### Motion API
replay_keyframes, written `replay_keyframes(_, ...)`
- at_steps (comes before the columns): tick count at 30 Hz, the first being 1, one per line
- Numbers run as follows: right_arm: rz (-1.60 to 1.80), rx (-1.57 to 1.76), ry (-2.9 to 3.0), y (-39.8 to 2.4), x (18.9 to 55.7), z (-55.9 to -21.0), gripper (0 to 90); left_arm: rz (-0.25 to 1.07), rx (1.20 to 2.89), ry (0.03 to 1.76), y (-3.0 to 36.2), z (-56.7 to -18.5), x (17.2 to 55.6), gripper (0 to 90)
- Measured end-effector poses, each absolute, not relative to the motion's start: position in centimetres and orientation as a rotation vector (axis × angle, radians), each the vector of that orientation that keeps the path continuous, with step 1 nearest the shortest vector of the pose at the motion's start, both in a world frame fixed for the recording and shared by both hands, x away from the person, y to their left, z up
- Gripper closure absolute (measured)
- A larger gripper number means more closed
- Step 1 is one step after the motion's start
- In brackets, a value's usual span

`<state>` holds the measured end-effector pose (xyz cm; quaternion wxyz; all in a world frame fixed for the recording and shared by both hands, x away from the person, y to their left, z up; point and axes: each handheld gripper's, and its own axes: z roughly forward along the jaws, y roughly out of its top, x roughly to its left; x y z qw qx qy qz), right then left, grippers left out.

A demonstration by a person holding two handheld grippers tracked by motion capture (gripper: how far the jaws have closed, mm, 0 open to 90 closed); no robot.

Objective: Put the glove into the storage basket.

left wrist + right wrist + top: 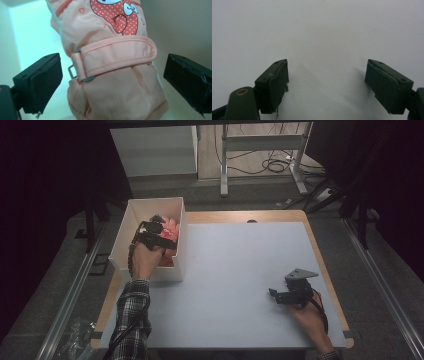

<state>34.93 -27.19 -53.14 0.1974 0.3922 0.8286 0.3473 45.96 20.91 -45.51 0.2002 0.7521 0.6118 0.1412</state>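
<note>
A peach-pink child's glove (117,82) with a red dotted cartoon patch and a strap with a metal buckle lies inside a white box (123,232) at the table's left rear. My left gripper (156,226) hangs over the box, above the glove (172,227). In the left gripper view my left gripper (112,67) stands open, with the glove's strapped cuff between the jaws and a gap on each side. My right gripper (273,293) rests low over the bare table at the front right. In its own view the right gripper (327,75) is open, with nothing between the jaws.
The pale grey table top (240,260) has a wooden border (320,265). A white-legged desk frame (260,145) and loose cables (275,165) stand on the floor beyond the table. Dark curtains flank both sides.
</note>
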Motion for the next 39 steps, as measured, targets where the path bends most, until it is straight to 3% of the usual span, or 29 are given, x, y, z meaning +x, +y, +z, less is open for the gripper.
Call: replay_keyframes(39, 0.971, 1.098, 2.319, -27.2, 34.9, -53.1, 19.3, 0.524, 1.987, 1.427, 22.7, -40.9, 39.9, 2.4)
